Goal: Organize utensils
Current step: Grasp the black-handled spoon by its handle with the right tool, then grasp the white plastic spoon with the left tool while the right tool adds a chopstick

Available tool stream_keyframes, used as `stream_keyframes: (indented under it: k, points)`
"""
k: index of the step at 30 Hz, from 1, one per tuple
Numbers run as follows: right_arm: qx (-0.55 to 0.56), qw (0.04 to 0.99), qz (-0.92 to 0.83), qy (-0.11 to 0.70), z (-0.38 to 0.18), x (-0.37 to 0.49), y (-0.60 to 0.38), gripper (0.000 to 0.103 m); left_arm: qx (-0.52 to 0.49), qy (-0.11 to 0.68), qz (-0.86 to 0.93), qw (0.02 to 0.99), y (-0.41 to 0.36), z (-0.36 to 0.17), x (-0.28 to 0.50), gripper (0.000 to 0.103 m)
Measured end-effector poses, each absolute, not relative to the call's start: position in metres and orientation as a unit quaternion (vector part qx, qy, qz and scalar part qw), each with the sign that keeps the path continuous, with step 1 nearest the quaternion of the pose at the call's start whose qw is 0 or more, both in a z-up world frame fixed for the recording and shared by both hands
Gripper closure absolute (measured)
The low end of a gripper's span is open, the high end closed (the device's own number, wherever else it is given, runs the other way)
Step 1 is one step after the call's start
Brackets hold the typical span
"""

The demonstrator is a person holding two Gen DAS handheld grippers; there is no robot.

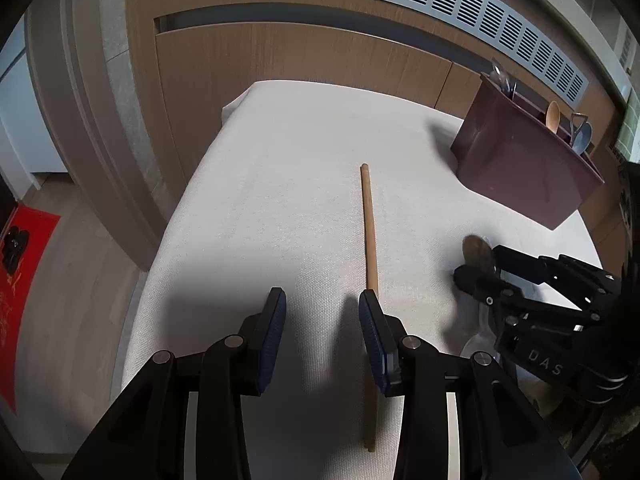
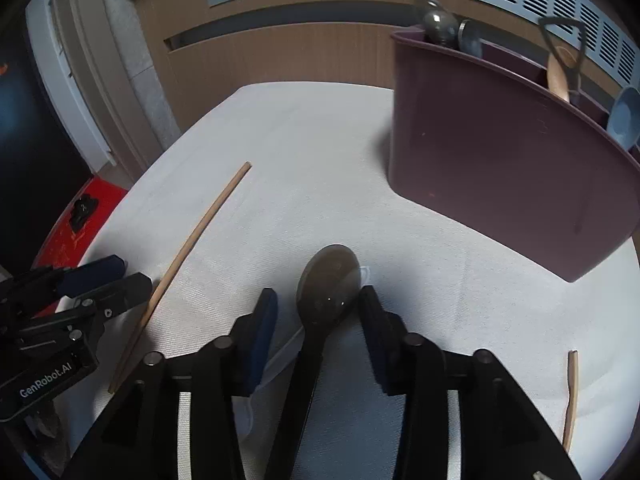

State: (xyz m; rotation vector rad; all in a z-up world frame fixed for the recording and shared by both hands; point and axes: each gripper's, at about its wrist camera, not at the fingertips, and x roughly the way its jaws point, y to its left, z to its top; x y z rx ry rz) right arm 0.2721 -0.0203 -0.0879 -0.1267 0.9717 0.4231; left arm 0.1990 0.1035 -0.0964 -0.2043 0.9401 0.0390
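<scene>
Dark spoon lies on the worktop at lower centre, bowl between my right gripper jaws, which stand wide and clear of it. I'd close on the neck, not the bowl, then lift to the maroon holder upper right. Left gripper wide, empty, one chopstick beside it. Loose: one spoon, two chopsticks; second lower right.
</scene>
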Motion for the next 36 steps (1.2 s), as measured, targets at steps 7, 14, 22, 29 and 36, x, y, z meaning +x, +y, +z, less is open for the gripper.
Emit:
stream_keyframes:
  k: [7, 14, 22, 29, 36]
  points:
    - [-0.092, 0.854, 0.224, 0.460, -0.087, 0.274, -0.022, 0.071, -0.101, 0.450, 0.012, 0.887, 0.099, -0.090, 0.199, 0.064]
    - [-0.075, 0.874, 0.202, 0.436, -0.076, 0.276, -0.067, 0.072, -0.095, 0.438, -0.009, 0.894, 0.091, -0.081, 0.198, 0.064]
    - [-0.056, 0.904, 0.178, 0.384, -0.042, 0.236, -0.138, 0.072, -0.070, 0.397, -0.140, 0.905, 0.055, -0.070, 0.180, 0.063]
    - [-0.030, 0.914, 0.158, 0.372, -0.035, 0.209, -0.185, 0.072, -0.003, 0.421, -0.142, 0.896, 0.022, -0.089, 0.174, 0.062]
    - [-0.015, 0.910, 0.150, 0.385, -0.046, 0.204, -0.197, 0.072, 0.018, 0.439, -0.153, 0.885, 0.005, -0.095, 0.180, 0.058]
